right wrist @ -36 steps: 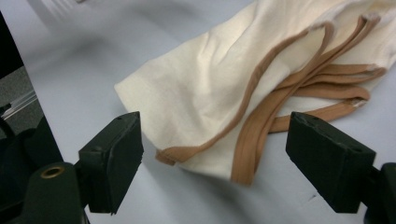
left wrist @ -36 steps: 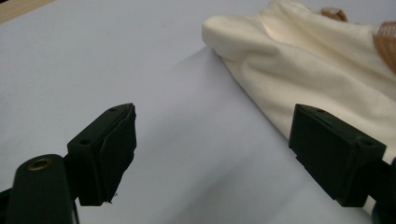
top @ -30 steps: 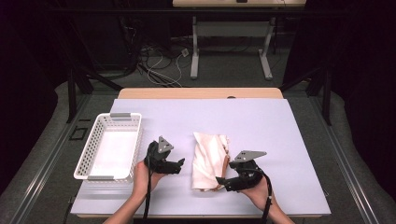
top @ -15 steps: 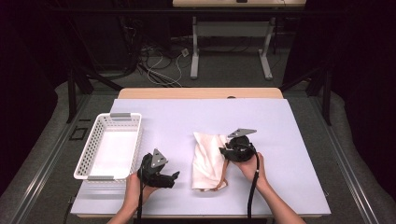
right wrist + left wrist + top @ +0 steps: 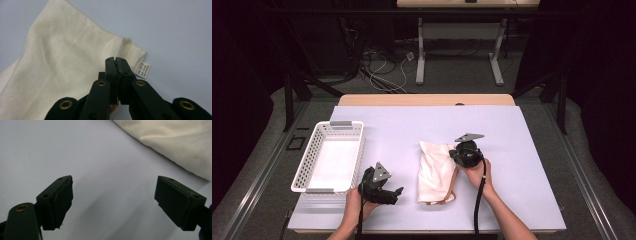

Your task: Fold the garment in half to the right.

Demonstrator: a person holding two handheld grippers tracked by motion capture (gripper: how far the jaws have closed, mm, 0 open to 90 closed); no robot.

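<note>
A worktop (image 5: pixel 522 145) holds everything. A basket (image 5: pixel 330 156) sits on its left side. A folded cloth (image 5: pixel 435 170) lies near the middle, to the right of the basket and well apart from it. The left hand-held gripper (image 5: pixel 393 195) is near the front edge, between the basket and the cloth, just in front of the basket's near right corner. It points at the cloth's near end, with bare worktop between its jaws. The right hand-held gripper (image 5: pixel 454 154) is at the cloth's right edge, toward the far end. A small tag (image 5: pixel 143 70) sticks out of the cloth just beside its tips. Behind the worktop, cables (image 5: pixel 384 67) lie on the floor.
</note>
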